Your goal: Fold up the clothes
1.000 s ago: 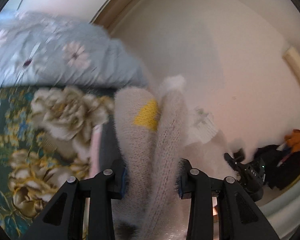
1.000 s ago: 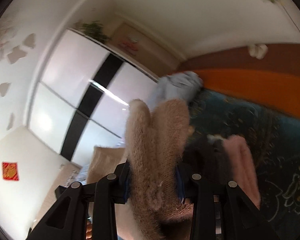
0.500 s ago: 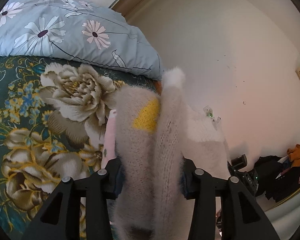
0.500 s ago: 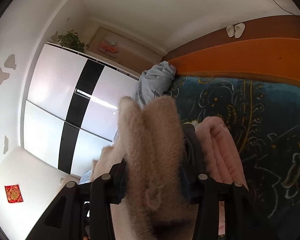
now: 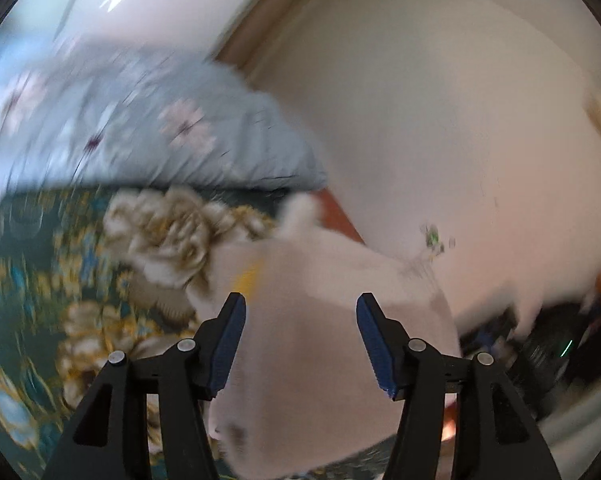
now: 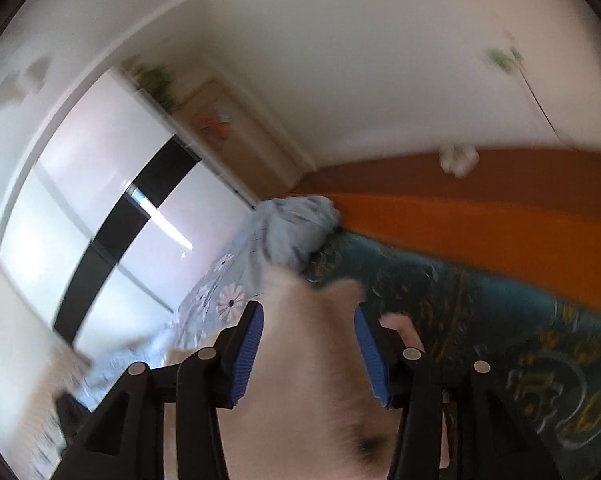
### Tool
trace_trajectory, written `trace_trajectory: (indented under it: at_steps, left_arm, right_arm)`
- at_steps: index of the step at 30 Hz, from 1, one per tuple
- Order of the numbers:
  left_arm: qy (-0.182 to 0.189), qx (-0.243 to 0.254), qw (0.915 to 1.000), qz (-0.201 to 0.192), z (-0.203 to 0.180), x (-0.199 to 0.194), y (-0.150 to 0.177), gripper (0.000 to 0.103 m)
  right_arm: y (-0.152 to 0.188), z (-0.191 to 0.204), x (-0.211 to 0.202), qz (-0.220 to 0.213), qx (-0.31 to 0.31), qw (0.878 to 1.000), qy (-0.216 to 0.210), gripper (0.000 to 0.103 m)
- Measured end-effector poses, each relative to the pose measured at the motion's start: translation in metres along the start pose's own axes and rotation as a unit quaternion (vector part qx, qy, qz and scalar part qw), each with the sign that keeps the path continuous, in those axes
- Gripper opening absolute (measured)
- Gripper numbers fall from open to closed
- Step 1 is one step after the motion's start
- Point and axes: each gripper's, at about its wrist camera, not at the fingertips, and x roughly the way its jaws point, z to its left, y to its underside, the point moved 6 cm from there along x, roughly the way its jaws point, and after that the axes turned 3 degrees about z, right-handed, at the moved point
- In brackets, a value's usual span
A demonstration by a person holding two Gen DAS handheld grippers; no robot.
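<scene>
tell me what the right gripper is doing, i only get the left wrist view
observer: the right gripper has its jaws opening, with the fluffy beige sweater between them
operator: anything beside the sweater there
observer: a pink garment lies just past that gripper's right finger, on the dark floral bedspread
operator: and further back
observer: a bunched light blue quilt sits against an orange headboard

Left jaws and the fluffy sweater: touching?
Cannot tell. In the left wrist view the left gripper is opening its jaws with the fluffy sweater between them; blur hides contact or gap.
</scene>
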Motion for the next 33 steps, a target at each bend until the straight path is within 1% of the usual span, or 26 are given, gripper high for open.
trace_trajectory:
  at_steps: [1, 2, 4, 7, 8, 10, 11, 14, 18, 23, 24, 26, 28, 30, 31, 32, 33]
  left_arm:
    - [0.001, 0.038, 0.9992, 0.007, -0.017, 0.005, 0.009, 0.060]
    - [0.004, 0.064, 0.9978, 0.019, -0.029, 0.012, 0.018, 0.060]
    - [-0.004, 0.107, 0.9930, 0.050, -0.047, 0.030, 0.039, 0.060]
    - [-0.039, 0.130, 0.9882, 0.071, -0.048, 0.051, 0.053, 0.060]
    - [-0.043, 0.131, 0.9876, 0.074, -0.046, 0.056, 0.055, 0.060]
    - [-0.049, 0.130, 0.9876, 0.073, -0.043, 0.063, 0.055, 0.060]
    - [-0.050, 0.128, 0.9880, 0.070, -0.042, 0.065, 0.054, 0.060]
    - [-0.053, 0.123, 0.9887, 0.067, -0.038, 0.073, 0.048, 0.060]
    - [-0.064, 0.127, 0.9872, 0.073, -0.037, 0.083, 0.044, 0.060]
    - [-0.038, 0.107, 0.9921, 0.054, -0.037, 0.069, 0.044, 0.060]
    - [-0.034, 0.101, 0.9931, 0.050, -0.037, 0.064, 0.044, 0.060]
    - [-0.029, 0.082, 0.9955, 0.039, -0.033, 0.055, 0.043, 0.060]
    - [-0.030, 0.078, 0.9963, 0.019, -0.030, 0.042, 0.042, 0.060]
    - [-0.026, 0.088, 0.9958, -0.009, -0.031, 0.023, 0.044, 0.060]
    - [-0.022, 0.095, 0.9949, -0.022, -0.032, 0.014, 0.047, 0.060]
    - [-0.018, 0.103, 0.9938, -0.037, -0.033, 0.005, 0.051, 0.061]
    - [-0.017, 0.111, 0.9923, -0.052, -0.033, -0.004, 0.057, 0.065]
  right_arm:
    - [0.003, 0.014, -0.001, 0.004, -0.025, 1.000, -0.003, 0.051]
    - [0.013, 0.031, 0.004, 0.024, -0.055, 0.998, -0.004, 0.051]
    - [0.041, 0.052, 0.023, 0.085, -0.102, 0.991, 0.008, 0.051]
    - [0.075, 0.063, 0.045, 0.134, -0.161, 0.977, 0.038, 0.052]
    - [0.083, 0.065, 0.050, 0.132, -0.190, 0.971, 0.060, 0.052]
    - [0.089, 0.065, 0.060, 0.137, -0.204, 0.966, 0.081, 0.051]
    - [0.090, 0.064, 0.066, 0.142, -0.199, 0.966, 0.089, 0.051]
    - [0.089, 0.064, 0.078, 0.147, -0.186, 0.966, 0.102, 0.051]
    - [0.090, 0.064, 0.091, 0.150, -0.168, 0.968, 0.110, 0.052]
    - [0.085, 0.058, 0.086, 0.137, -0.152, 0.972, 0.117, 0.051]
    - [0.084, 0.057, 0.082, 0.127, -0.152, 0.974, 0.111, 0.051]
    - [0.081, 0.055, 0.073, 0.104, -0.153, 0.978, 0.099, 0.051]
    - [0.081, 0.055, 0.062, 0.076, -0.145, 0.982, 0.089, 0.051]
    - [0.082, 0.058, 0.044, 0.037, -0.127, 0.987, 0.090, 0.051]
    - [0.084, 0.064, 0.032, 0.018, -0.128, 0.988, 0.082, 0.051]
    - [0.087, 0.070, 0.020, -0.001, -0.129, 0.989, 0.074, 0.051]
    - [0.096, 0.079, 0.010, -0.014, -0.140, 0.988, 0.071, 0.051]
